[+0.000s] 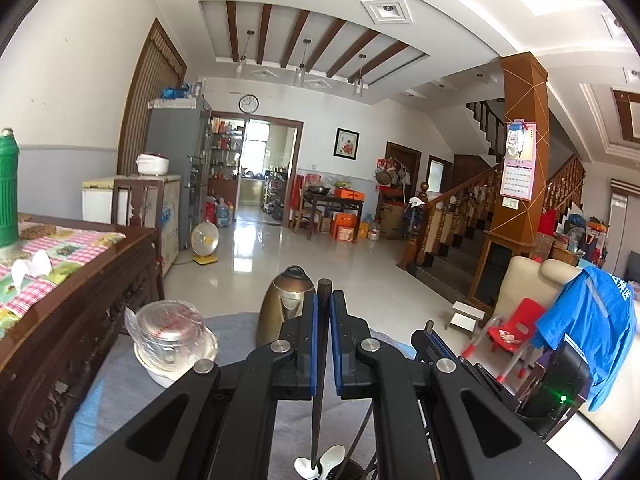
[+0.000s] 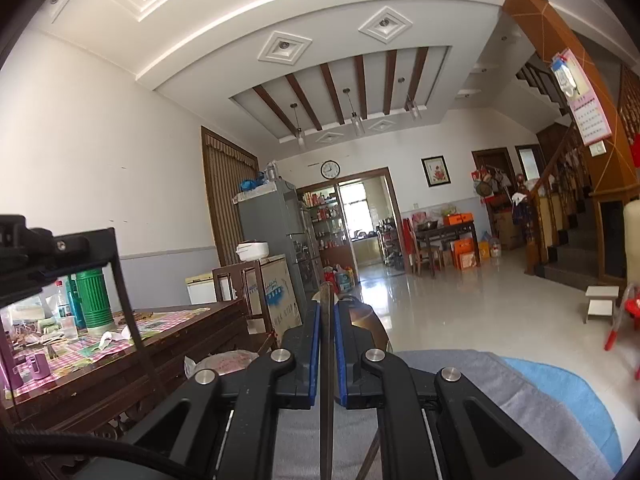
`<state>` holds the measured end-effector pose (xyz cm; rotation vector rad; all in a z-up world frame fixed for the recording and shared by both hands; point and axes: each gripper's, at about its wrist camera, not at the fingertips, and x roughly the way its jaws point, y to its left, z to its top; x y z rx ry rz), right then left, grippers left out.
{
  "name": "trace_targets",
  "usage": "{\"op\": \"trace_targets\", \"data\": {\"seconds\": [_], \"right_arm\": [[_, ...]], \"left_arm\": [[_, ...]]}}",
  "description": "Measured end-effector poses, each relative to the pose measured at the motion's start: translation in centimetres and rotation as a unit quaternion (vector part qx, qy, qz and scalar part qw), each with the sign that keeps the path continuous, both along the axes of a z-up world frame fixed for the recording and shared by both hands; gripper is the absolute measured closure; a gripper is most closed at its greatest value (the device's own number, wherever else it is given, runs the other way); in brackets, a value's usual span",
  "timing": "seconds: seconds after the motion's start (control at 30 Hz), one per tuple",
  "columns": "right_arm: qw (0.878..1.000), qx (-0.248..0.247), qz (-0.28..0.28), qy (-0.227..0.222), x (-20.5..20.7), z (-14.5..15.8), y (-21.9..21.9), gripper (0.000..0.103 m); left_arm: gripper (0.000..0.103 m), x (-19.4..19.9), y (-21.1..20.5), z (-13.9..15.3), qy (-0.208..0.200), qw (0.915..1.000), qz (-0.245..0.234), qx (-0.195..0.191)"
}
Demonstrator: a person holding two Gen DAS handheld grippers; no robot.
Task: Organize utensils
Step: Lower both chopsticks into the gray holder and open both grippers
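Bright daylight enters through the far kitchen doorway (image 1: 267, 160), throwing white glare on the glossy pale tiled floor (image 1: 320, 256). Fisheye bends walls; corners go black. Focus stays sharp.

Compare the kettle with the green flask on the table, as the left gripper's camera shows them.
The kettle is bronze-brown metal; the green flask is ribbed green. The kettle is squat and tapers to a dark lid; the flask is a tall, narrow cylinder. The kettle sits on the grey cloth; the flask stands on the checked tablecloth. Both are upright.
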<state>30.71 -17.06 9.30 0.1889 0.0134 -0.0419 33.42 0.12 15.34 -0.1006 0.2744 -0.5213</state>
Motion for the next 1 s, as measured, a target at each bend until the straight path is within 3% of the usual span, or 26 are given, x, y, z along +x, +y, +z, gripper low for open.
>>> {"op": "trace_targets", "data": {"seconds": [0.57,0.83,1.0], "right_arm": [[0.999,0.027,0.010,0.043,0.1,-1.7,-1.3,0.095],[0.997,0.025,0.022,0.063,0.1,-2.1,-0.5,0.095],[0.995,0.036,0.038,0.081,-1.0,-2.3,-0.8,0.093]], "left_arm": [[0.097,3.6,1.3,-4.4,0.091,0.9945,-0.046,-0.022],[0.097,3.6,0.7,-5.1,0.129,0.9887,-0.074,0.014],[0.097,2.5,1.6,-4.6,0.131,0.9888,-0.071,0.010]]}}
